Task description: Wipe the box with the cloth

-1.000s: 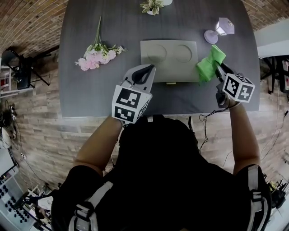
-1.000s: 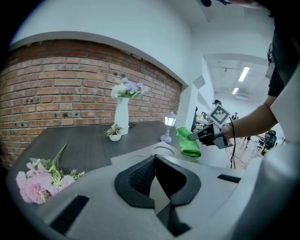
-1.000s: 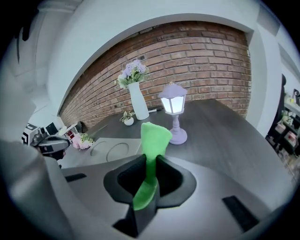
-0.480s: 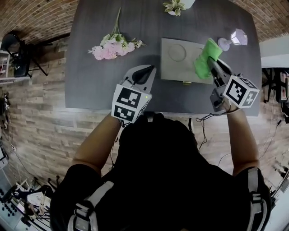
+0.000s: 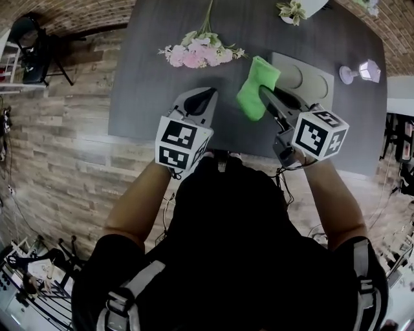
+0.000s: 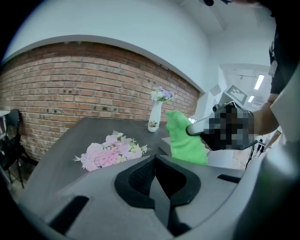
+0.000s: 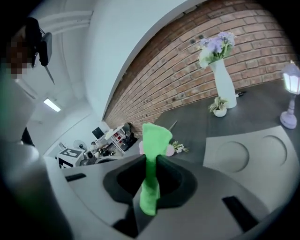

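Dark grey desk point(image 5: 155, 84) set against a brick wall, with wood-plank flooring along its near edge. On the desk lies the box point(image 5: 309, 79), flat and pale grey, with two round hollows in its lid. It sits right of centre in the head view.

The right claw point(image 5: 264, 92) is clamped on the cloth point(image 5: 256, 90), a bright green strip. In the right gripper view the cloth point(image 7: 151, 159) is pinched between the pads of the right claw point(image 7: 151, 161). Its upper part stands up past the tips and its lower end hangs down behind them. From above, the cloth hangs over the desk at the box's left edge, between the box and the flowers point(image 5: 199, 54); whether it touches the box cannot be told. In the right gripper view the box point(image 7: 248, 157) lies to the right of the cloth.

The left claw point(image 5: 208, 94) is over the near part of the desk, left of the cloth and apart from it. In the left gripper view the left claw point(image 6: 154, 158) has its jaws pressed together with nothing between them. Beyond it are the pink flowers point(image 6: 110, 152) and the green cloth point(image 6: 183, 140).

A small lilac lamp point(image 5: 362, 70) stands just right of the box. A potted plant point(image 5: 292, 9) and a white vase point(image 7: 224, 82) of purple blooms stand at the far edge.
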Demonstrator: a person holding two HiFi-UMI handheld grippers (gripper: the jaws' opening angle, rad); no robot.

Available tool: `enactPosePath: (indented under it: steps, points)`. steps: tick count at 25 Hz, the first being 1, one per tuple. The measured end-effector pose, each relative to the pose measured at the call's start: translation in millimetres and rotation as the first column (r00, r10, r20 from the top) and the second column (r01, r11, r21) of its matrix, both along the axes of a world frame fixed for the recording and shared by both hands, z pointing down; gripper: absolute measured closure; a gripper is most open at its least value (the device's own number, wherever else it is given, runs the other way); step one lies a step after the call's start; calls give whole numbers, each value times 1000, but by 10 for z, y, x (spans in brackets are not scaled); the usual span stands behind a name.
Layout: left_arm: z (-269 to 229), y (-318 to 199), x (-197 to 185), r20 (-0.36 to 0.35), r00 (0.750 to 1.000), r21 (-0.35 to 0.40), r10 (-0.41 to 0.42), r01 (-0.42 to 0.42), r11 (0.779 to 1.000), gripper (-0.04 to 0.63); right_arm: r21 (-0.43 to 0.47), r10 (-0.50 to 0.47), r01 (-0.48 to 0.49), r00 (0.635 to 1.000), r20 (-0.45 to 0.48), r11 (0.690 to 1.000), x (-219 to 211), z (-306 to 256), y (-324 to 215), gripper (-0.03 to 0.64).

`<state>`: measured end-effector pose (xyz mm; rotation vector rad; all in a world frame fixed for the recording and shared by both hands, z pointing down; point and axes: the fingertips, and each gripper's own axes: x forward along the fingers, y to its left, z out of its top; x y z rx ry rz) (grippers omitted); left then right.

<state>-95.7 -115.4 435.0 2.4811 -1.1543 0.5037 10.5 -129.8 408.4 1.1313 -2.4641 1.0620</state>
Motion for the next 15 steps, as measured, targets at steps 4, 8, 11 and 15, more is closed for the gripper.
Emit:
enactPosePath:
  steps: [4,8,11,15]
  points:
    - [16,4,-145,-6,1000,1,-15,15,1000,586,-13,-7,7,1000,-27,1000,-85,145,12,561]
    - [39,7,-155,-5,1000,-5,-6,6,1000,586,-13,10,-11,998,-69,1000,8,248,17,561]
    - [44,16,-73,-4,1000,-6,13,-13,1000,586,-6,32,-33,994,-105,999,177,314,34,561]
    - [45,21,111,-1,999,-5,41,-41,999,586,6,63,-63,982,-177,998,520,434,81,561]
